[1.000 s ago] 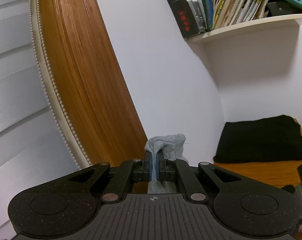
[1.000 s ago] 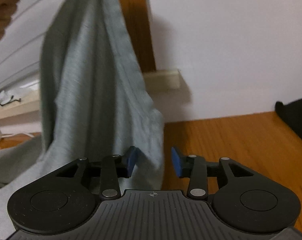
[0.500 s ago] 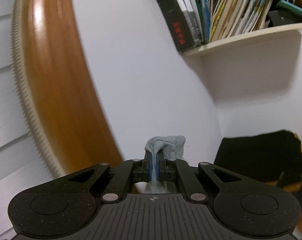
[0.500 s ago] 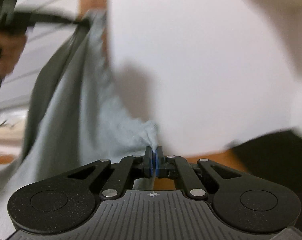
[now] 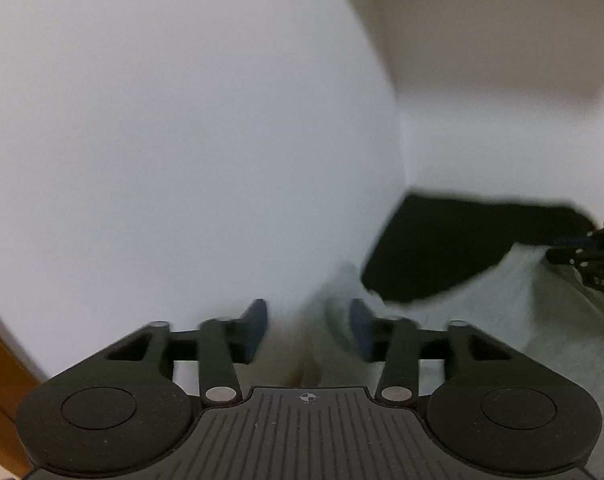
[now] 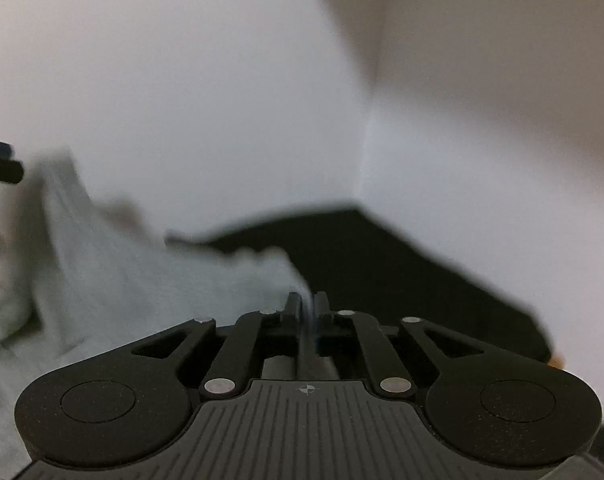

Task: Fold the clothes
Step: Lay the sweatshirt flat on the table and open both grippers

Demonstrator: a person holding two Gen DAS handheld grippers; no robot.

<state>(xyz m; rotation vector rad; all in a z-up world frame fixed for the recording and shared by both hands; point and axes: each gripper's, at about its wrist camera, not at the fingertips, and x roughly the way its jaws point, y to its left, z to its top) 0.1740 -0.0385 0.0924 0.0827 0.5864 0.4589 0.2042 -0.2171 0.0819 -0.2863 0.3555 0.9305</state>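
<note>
Grey cloth slack at one gripper, pinched at the other, both views blurred.
Left wrist view: the left gripper (image 5: pixel 308 330) stands spread, the grey garment (image 5: pixel 502 320) blurred between its blue pads and spilling to the lower right under a black folded cloth (image 5: pixel 442 248). Right wrist view: the right gripper (image 6: pixel 307 310) is pressed together on the garment's edge; the fabric (image 6: pixel 142 276) runs to the left of the frame, the black cloth (image 6: pixel 382 264) behind.

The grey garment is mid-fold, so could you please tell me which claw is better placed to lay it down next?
Probably the right. The right claw is shut on the grey garment and can guide it. The left claw is open, with blurred cloth loose between its fingers, so it controls nothing.
</note>
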